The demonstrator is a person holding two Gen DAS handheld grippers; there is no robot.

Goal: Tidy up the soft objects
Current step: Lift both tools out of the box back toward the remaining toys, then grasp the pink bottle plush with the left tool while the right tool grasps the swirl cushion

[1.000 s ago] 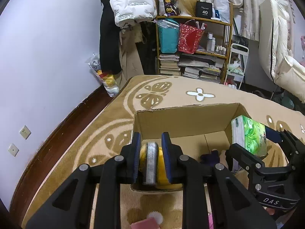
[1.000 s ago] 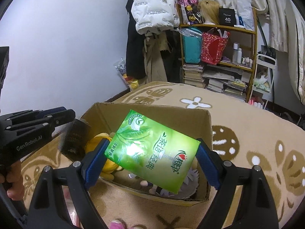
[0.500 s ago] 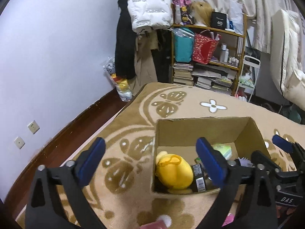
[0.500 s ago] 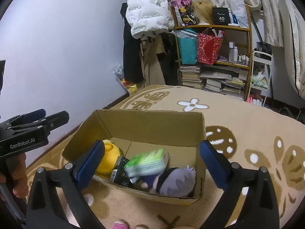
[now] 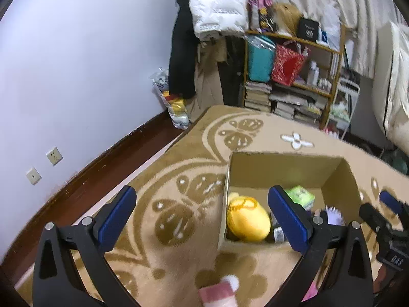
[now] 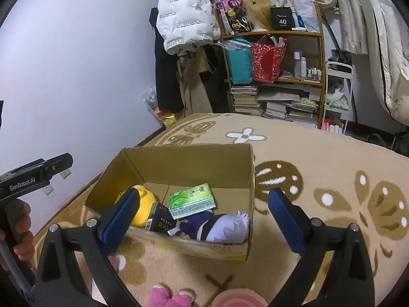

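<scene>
An open cardboard box (image 6: 194, 158) (image 5: 281, 168) sits on the patterned rug. In it lie a yellow plush toy (image 5: 248, 220) (image 6: 145, 204), a green tissue pack (image 6: 191, 200) (image 5: 300, 195), a black packet (image 6: 159, 221) and a purple plush (image 6: 219, 227). My left gripper (image 5: 204, 217) is open and empty, above the rug just left of the box. My right gripper (image 6: 202, 217) is open and empty, above the box's near wall. A pink and white soft item (image 5: 219, 291) lies on the rug near me, and a pink plush (image 6: 171, 296) shows in the right wrist view.
A shelf (image 6: 276, 71) with books, bags and bottles stands at the back, coats (image 6: 181, 25) hanging beside it. A white wall (image 5: 76, 76) with a dark baseboard runs on the left. A bag of items (image 5: 176, 112) sits in the corner. A white cart (image 6: 337, 97) stands right of the shelf.
Both grippers opened: the left let go of the yellow plush, the right let go of the green tissue pack, both now in the box. Both grippers pulled back; the left moved left.
</scene>
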